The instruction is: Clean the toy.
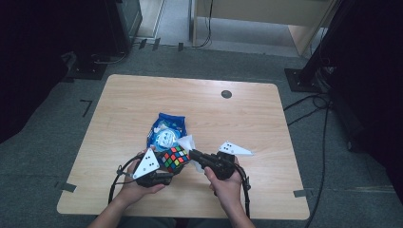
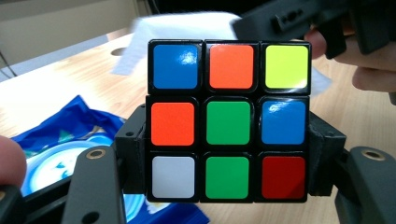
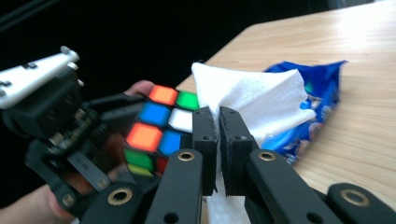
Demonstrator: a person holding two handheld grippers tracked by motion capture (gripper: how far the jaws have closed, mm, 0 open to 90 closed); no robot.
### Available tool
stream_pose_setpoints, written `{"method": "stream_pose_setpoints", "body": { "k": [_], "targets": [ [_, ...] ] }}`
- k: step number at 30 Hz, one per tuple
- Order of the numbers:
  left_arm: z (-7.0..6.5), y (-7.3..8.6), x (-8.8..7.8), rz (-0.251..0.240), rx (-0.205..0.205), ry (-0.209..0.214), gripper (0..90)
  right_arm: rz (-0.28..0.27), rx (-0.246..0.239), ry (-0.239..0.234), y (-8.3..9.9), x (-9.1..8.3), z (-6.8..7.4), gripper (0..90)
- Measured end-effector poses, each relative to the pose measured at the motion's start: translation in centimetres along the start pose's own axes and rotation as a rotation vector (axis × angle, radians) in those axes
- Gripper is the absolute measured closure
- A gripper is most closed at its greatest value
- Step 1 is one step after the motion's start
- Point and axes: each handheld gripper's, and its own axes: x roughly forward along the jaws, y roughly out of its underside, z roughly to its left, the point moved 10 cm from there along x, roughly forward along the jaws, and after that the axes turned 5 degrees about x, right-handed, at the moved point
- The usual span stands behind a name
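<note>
A scrambled Rubik's cube (image 1: 174, 158) (image 2: 228, 121) is clamped between the jaws of my left gripper (image 1: 167, 167) (image 2: 229, 154), held above the table near its front. My right gripper (image 1: 194, 156) (image 3: 218, 126) is shut on a folded white wipe (image 3: 254, 100) (image 1: 188, 143), which it holds right against the cube's (image 3: 156, 133) far side. In the left gripper view the wipe (image 2: 182, 28) rises behind the cube's top edge, with the right gripper's black body over it. Both hands sit close together.
A blue wet-wipe packet (image 1: 166, 131) (image 2: 70, 135) (image 3: 317, 93) lies on the wooden table (image 1: 247, 118) just beyond the cube. A dark round hole (image 1: 226, 94) marks the far part of the tabletop. Cables trail off the front edge.
</note>
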Motion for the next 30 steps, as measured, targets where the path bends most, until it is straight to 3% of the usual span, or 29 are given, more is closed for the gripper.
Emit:
{"method": "stream_pose_setpoints", "body": {
  "k": [5,8,11,15,18,20,22,23,25,27,30],
  "targets": [
    [0.3,0.1,0.1,0.008,-0.011,-0.017,33.9,0.003,-0.042,-0.089,-0.1,0.3,3.1,86.4],
    [1.1,0.1,-0.3,-0.002,-0.041,-0.029,33.9,0.014,-0.064,-0.109,-0.1,0.2,3.7,86.2],
    [1.8,-0.4,-1.0,-0.052,-0.095,-0.007,33.9,0.019,-0.047,-0.062,-0.1,0.0,1.9,85.7],
    [2.0,-0.9,-1.4,-0.085,-0.103,-0.008,33.9,0.035,0.010,0.051,0.4,-0.4,-2.2,86.1],
    [2.1,-0.6,-1.2,-0.061,-0.086,-0.025,33.9,0.020,0.067,0.108,0.7,-0.6,-4.6,86.2],
    [2.1,-0.3,-1.0,-0.052,-0.089,-0.026,33.9,0.005,0.072,0.113,0.6,-0.5,-4.6,86.0],
    [2.1,-0.3,-0.9,-0.053,-0.092,-0.029,33.9,0.009,0.043,0.103,0.6,0.0,-4.0,82.1],
    [2.2,-0.4,-0.9,-0.054,-0.092,-0.033,33.9,0.008,0.027,0.107,0.6,0.2,-3.8,76.7],
    [2.2,-0.5,-1.0,-0.057,-0.095,-0.038,33.9,-0.020,-0.039,0.173,0.3,0.3,-3.9,60.2],
    [2.3,-0.4,-1.0,-0.052,-0.099,-0.045,33.9,-0.053,-0.031,0.202,-0.3,-0.1,-3.9,53.3],
    [2.4,-0.2,-0.9,-0.045,-0.103,-0.053,33.9,-0.113,0.008,0.160,-1.4,-0.8,-2.8,44.6]
  ]
}}
